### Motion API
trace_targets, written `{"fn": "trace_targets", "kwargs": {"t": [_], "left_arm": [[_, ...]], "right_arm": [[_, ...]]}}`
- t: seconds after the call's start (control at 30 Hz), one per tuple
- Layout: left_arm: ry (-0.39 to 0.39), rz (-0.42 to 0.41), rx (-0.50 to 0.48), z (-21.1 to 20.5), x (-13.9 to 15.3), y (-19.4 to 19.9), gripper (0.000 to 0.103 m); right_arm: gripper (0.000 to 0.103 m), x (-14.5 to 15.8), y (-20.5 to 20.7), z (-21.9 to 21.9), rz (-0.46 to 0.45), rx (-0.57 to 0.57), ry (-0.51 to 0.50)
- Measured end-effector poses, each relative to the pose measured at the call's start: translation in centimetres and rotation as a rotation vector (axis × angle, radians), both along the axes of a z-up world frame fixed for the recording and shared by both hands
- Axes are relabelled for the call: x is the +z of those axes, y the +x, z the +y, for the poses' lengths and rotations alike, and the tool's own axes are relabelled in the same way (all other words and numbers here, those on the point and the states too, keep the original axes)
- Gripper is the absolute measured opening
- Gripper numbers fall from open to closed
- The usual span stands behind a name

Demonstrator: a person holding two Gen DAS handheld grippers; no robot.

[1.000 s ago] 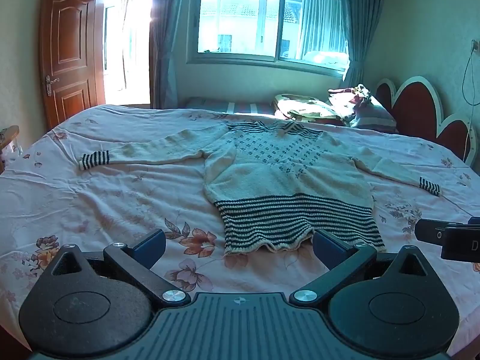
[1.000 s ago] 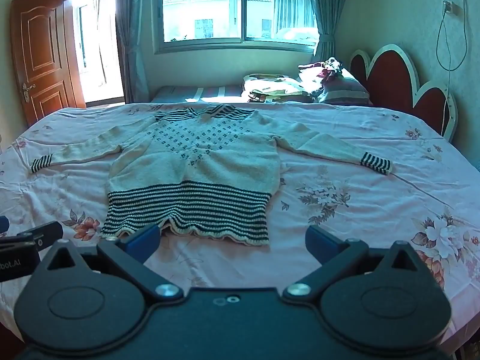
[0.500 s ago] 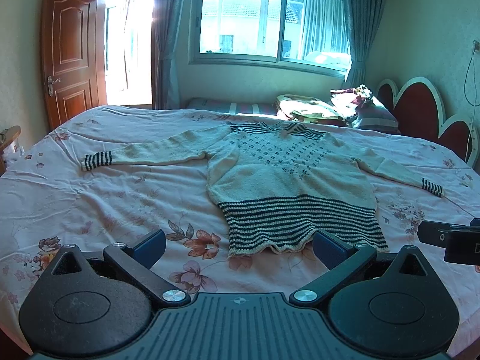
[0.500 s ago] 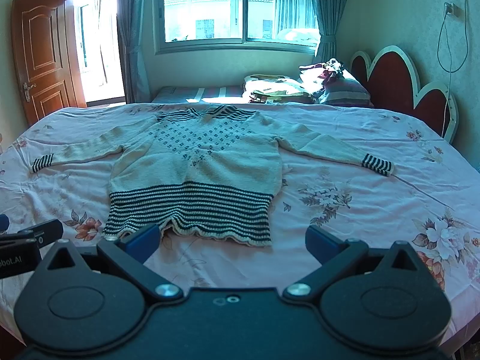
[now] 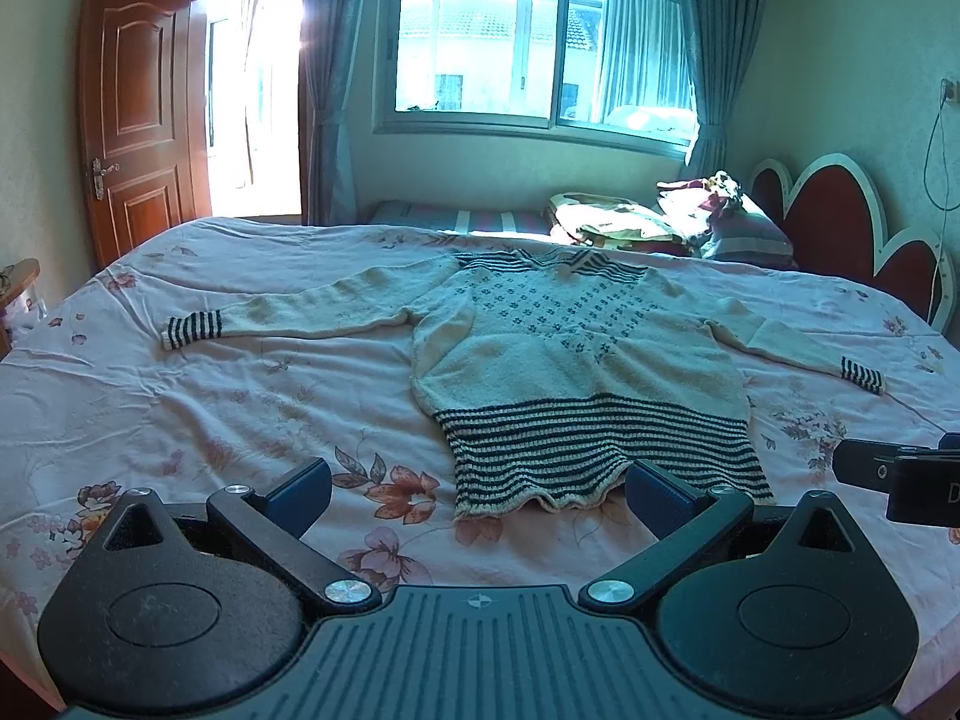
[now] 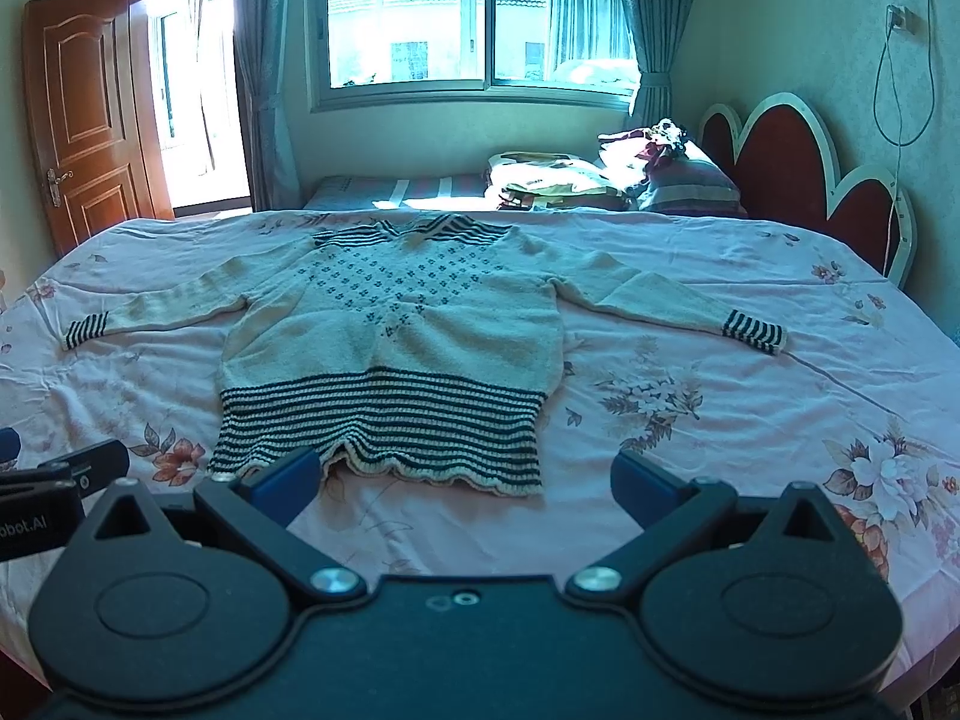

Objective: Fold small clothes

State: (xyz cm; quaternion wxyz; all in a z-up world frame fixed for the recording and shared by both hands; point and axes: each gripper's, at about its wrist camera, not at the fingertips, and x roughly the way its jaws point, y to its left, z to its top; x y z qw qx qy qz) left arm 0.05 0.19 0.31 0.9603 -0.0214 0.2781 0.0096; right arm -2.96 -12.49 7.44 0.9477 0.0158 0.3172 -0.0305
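Knit sweater (image 5: pixel 576 372) flat on bed (image 5: pixel 180 408), L claw (image 5: pixel 480 495) & R claw (image 6: pixel 465 480) both spread wide, clothes pile (image 6: pixel 558 177) behind

Sweater (image 6: pixel 390 348): coarse knitted wool, fuzzy and matt, with ribbed striped hem and cuffs.
Bed sheet (image 6: pixel 690 420): thin smooth cloth, flower print, lightly creased, no shine.
My left hand-held gripper (image 5: pixel 477 492): matt black plastic body with moulded ribs, blue pads, bright polished metal pivot screws.
My right hand-held gripper (image 6: pixel 465 477): same matt black plastic, faintly dusty on the round caps.
Door (image 5: pixel 141 120): varnished wood, glossy brown panels.
Headboard (image 6: pixel 798 180): smooth, dark red panels with a pale edge.
Curtains (image 5: pixel 702 48): soft hanging cloth.
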Motion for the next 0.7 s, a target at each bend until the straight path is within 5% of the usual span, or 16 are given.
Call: {"fn": "trace_targets", "kwargs": {"t": [0.7], "left_arm": [[0.002,-0.002,0.0,0.03,0.24,0.19,0.103]], "right_arm": [[0.102,0.13,0.09,-0.13,0.001,0.001,-0.002]]}}
